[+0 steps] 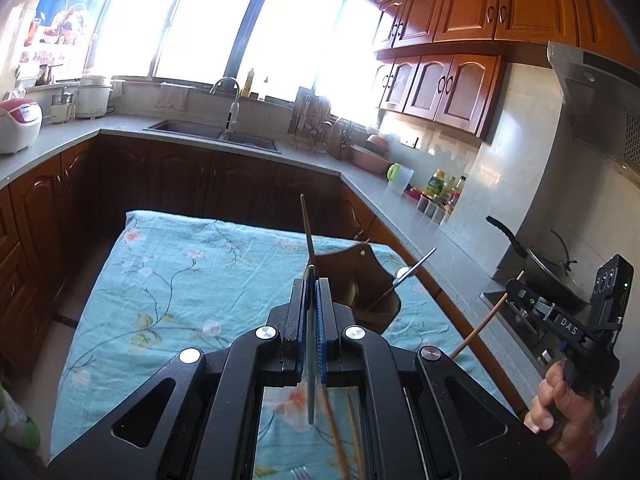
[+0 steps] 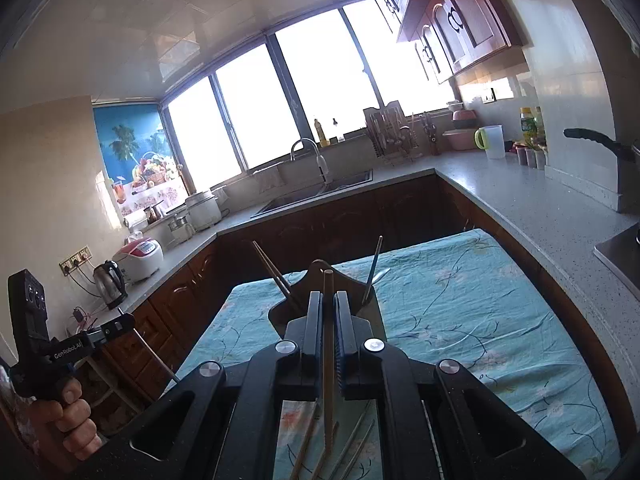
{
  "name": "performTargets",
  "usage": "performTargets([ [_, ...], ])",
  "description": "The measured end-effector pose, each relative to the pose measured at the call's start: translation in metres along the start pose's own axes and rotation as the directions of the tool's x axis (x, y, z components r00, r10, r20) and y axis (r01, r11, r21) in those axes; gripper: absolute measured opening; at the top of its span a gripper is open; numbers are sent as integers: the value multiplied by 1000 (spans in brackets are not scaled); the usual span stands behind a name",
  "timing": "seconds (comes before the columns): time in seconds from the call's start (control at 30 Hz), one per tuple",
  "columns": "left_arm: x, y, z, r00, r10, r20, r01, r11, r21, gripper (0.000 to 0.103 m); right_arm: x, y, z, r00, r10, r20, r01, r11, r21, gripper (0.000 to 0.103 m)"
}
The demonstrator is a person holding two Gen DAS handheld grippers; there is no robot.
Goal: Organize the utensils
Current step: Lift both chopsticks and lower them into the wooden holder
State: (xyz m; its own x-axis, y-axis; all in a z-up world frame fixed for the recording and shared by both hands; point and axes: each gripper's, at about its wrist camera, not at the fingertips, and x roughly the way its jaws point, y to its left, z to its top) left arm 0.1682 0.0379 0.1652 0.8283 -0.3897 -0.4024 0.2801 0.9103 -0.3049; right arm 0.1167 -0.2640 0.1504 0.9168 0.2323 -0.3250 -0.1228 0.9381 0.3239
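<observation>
My left gripper is shut on a thin grey metal chopstick, which passes between its blue pads. In the right wrist view, the left gripper is at the far left with that metal chopstick slanting down from it. My right gripper is shut on a wooden chopstick. In the left wrist view, the right gripper is on the right. A dark wooden utensil holder stands on the table beyond both grippers. It holds two wooden chopsticks and a metal utensil.
The table wears a teal floral cloth. More chopsticks and a fork lie on the table under the grippers. Grey countertops run round the room with a sink, a kettle and a pan.
</observation>
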Motion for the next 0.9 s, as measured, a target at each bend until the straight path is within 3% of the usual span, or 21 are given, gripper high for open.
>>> performTargets([
  [0.33,21,-17,56,995,-26,98,24,999,23,3,14,5,47,992,-22,123,24,1000,-13,5],
  [0.6,64,-21,101,990,-9,143,9,1000,3,3,40,10,83,976,-58,211,67,997,-35,5],
  [0.9,127,-8,86,993,25,117,-19,998,-55,3,83,5,68,975,-101,198,114,992,-54,5],
])
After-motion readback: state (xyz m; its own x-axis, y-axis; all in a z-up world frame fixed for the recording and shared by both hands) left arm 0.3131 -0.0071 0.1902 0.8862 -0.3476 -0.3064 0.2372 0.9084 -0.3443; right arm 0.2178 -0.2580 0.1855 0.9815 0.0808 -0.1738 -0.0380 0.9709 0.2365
